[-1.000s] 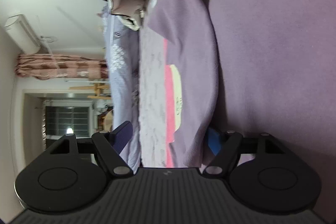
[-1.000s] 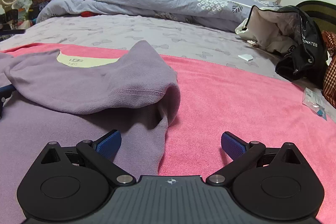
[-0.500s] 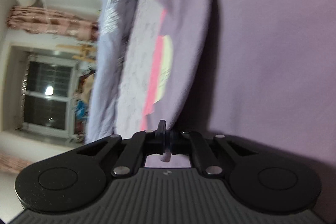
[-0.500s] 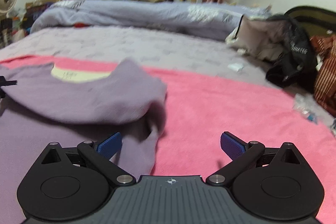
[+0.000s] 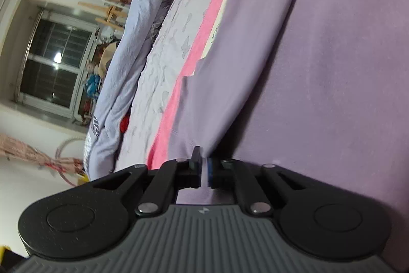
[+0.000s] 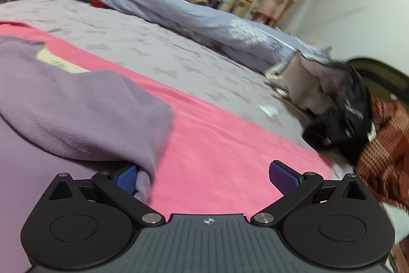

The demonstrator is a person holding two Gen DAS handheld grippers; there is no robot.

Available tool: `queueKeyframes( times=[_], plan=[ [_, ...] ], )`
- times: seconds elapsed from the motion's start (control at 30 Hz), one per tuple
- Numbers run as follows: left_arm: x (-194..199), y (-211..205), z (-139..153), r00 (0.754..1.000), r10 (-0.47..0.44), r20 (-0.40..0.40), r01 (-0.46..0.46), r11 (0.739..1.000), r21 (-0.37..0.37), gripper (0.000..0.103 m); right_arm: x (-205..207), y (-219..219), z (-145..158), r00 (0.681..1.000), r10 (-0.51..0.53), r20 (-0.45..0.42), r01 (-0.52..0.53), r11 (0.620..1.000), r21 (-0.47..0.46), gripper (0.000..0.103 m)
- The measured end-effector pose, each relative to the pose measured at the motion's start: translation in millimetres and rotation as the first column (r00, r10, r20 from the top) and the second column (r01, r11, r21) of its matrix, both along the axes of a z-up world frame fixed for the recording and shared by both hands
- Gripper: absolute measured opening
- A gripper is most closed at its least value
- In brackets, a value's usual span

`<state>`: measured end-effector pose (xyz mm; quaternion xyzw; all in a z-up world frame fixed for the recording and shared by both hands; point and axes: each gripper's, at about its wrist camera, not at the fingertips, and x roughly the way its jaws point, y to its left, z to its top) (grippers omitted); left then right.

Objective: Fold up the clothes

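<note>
Pinching an edge of the purple top (image 5: 319,68), the left tongs (image 5: 203,168) are clamped on cloth, ready to carry a fold; the right tongs (image 6: 204,177) gape beside its sleeve (image 6: 97,119), which lies on the pink towel (image 6: 217,145) over the bed (image 6: 153,47)

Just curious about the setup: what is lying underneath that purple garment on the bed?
A pink towel lies under the purple garment, spread over the lilac patterned bedsheet. A cream label shows at the neckline. How far the towel reaches beneath the garment is covered.
</note>
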<state>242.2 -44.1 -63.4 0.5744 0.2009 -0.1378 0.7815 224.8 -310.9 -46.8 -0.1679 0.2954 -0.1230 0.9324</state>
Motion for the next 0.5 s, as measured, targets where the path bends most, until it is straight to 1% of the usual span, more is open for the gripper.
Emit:
queueKeyframes(
  times=[0.03, 0.1, 0.13, 0.2, 0.23, 0.3, 0.33, 0.37, 0.43, 0.5],
  plan=[
    [-0.3, 0.5, -0.1, 1.000, 0.007, -0.001, -0.007, 1.000, -0.012, 0.001, -2.3, -12.3, 0.2, 1.000, -0.013, -0.008, 0.013, 0.998, 0.058, 0.103],
    [-0.4, 1.8, 0.6, 1.000, 0.016, -0.003, -0.016, 0.999, -0.032, 0.001, -11.5, -31.4, 3.7, 1.000, -0.026, 0.010, 0.023, 0.980, 0.197, 0.103],
    [-1.1, 2.2, 0.7, 1.000, 0.017, -0.003, -0.017, 0.999, -0.038, 0.001, -15.3, -31.1, 4.7, 1.000, -0.017, 0.019, 0.012, 0.979, 0.205, 0.103],
    [-2.9, -0.1, 1.8, 1.000, 0.008, 0.003, -0.008, 0.999, -0.039, 0.004, -21.7, -21.4, 6.0, 0.999, 0.017, 0.030, -0.022, 0.987, 0.162, 0.103],
    [-6.0, -2.1, 3.3, 1.000, -0.009, 0.009, 0.010, 0.999, -0.036, 0.009, -23.9, -14.8, 5.6, 0.999, 0.030, 0.035, -0.034, 0.992, 0.121, 0.103],
    [-15.7, -8.6, 7.5, 0.996, -0.079, 0.027, 0.080, 0.996, -0.026, 0.028, -22.9, -6.6, 2.6, 0.999, 0.047, 0.026, -0.049, 0.995, 0.084, 0.103],
    [-25.6, -12.5, 9.6, 0.991, -0.128, 0.037, 0.129, 0.991, -0.019, 0.045, -21.3, -5.7, 0.5, 0.999, 0.044, 0.016, -0.045, 0.995, 0.086, 0.103],
    [-31.9, -16.9, 10.2, 0.983, -0.173, 0.053, 0.174, 0.985, -0.002, 0.051, -19.4, -6.2, -1.9, 0.999, 0.036, 0.005, -0.037, 0.995, 0.094, 0.103],
    [-38.5, -25.8, 4.2, 0.966, -0.245, 0.085, 0.238, 0.968, 0.079, 0.053, -17.0, -6.7, -5.2, 1.000, 0.026, -0.010, -0.024, 0.994, 0.106, 0.103],
    [-36.4, -32.2, -1.3, 0.957, -0.277, 0.086, 0.266, 0.956, 0.127, 0.053, -17.2, -6.6, -5.6, 1.000, 0.025, -0.010, -0.023, 0.994, 0.109, 0.103]
  ],
)
